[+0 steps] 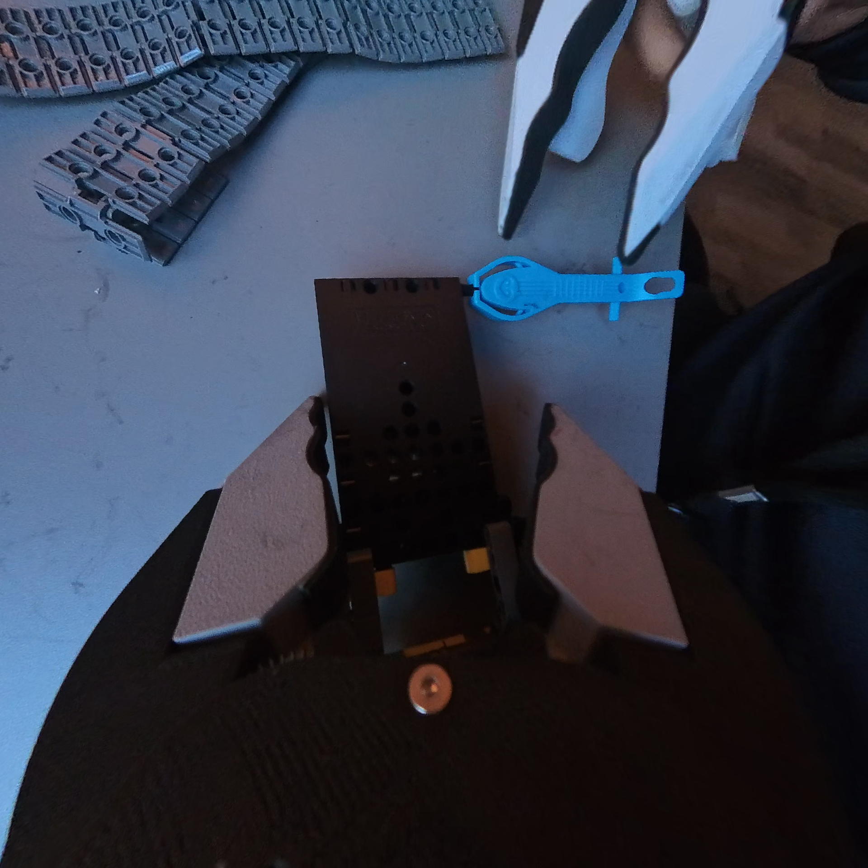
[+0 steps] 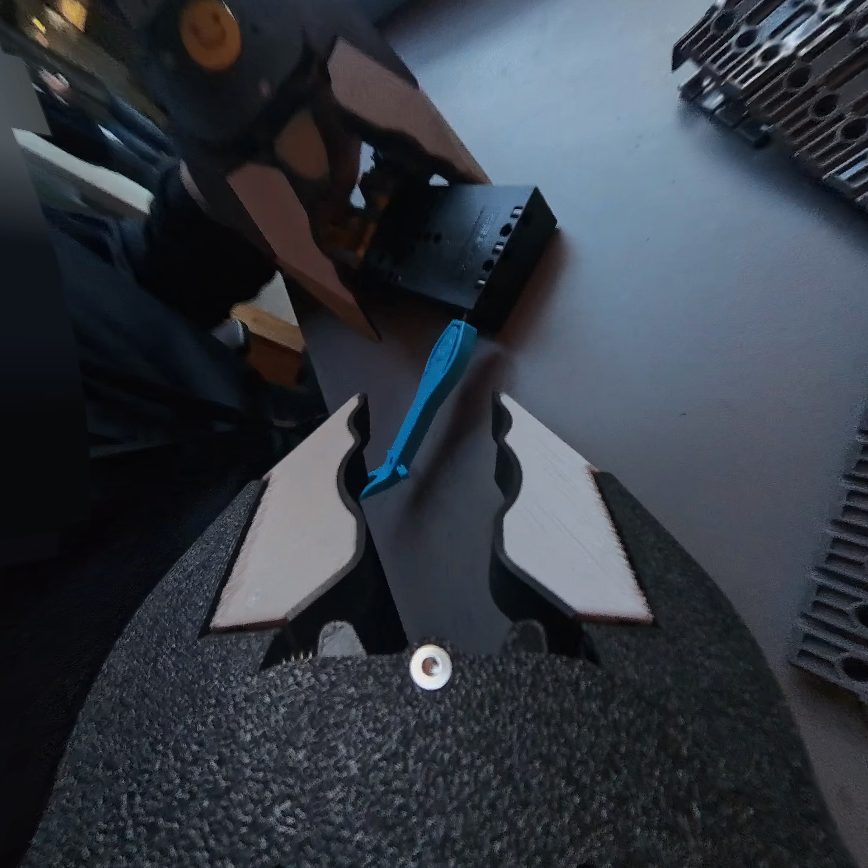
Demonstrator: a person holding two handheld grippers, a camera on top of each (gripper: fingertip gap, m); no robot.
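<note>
Just grey tabletop (image 1: 141,422) w/ terminal-block strips (image 1: 155,155)

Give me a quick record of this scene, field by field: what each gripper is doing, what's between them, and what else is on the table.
Left gripper: jaws open around the near end of the black socket block; the left jaw looks against its side, a gap shows at the right jaw.
Right gripper: jaws open, holding nothing; tail of the blue clip lies between them.
Blue clip: flat on the table, head touching the block's far corner.
Background: rows of grey terminal blocks at the far edge.
</note>
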